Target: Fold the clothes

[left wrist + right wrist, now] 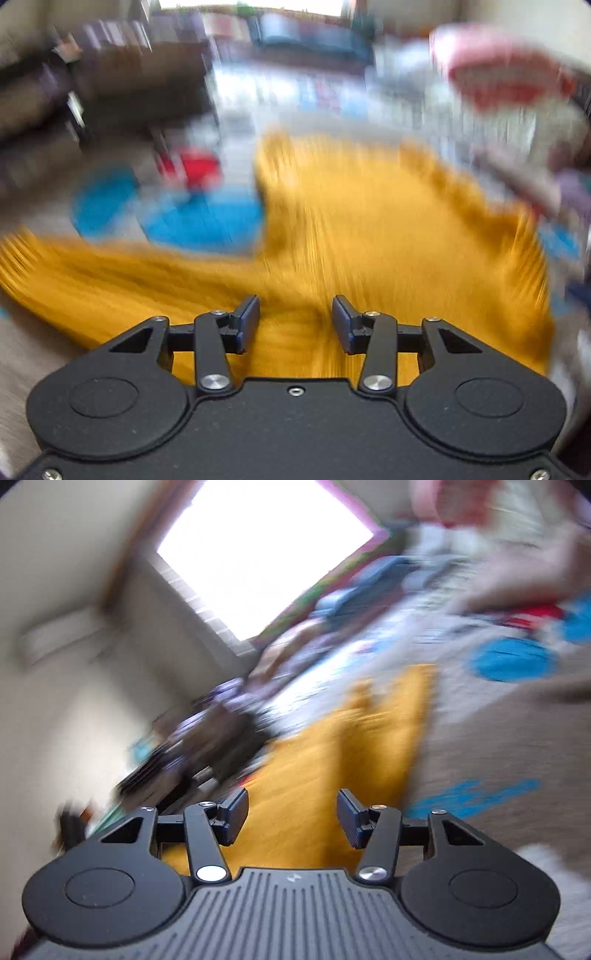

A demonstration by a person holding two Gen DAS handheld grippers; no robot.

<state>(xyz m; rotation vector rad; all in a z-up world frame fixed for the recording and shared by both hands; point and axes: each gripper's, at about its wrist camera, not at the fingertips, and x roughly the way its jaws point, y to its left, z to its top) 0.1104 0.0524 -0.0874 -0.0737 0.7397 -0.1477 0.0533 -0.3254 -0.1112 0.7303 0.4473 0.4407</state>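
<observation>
Both claws stand apart, empty: the left gripper (295, 323) hangs over the yellow jumper (369, 236), the right gripper (291, 819) likewise. It sprawls on the carpet (498, 738) (badly blurred), looking soft and limp; pinch a hem or sleeve edge.

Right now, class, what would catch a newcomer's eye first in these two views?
The mustard-yellow garment spread on the grey carpet fills the middle of the left view, under the left tool, whose pads stand apart with nothing between them. In the right view a bright window glares at upper centre, above the open right tool. Blue and red carpet shapes lie left of the garment.
</observation>
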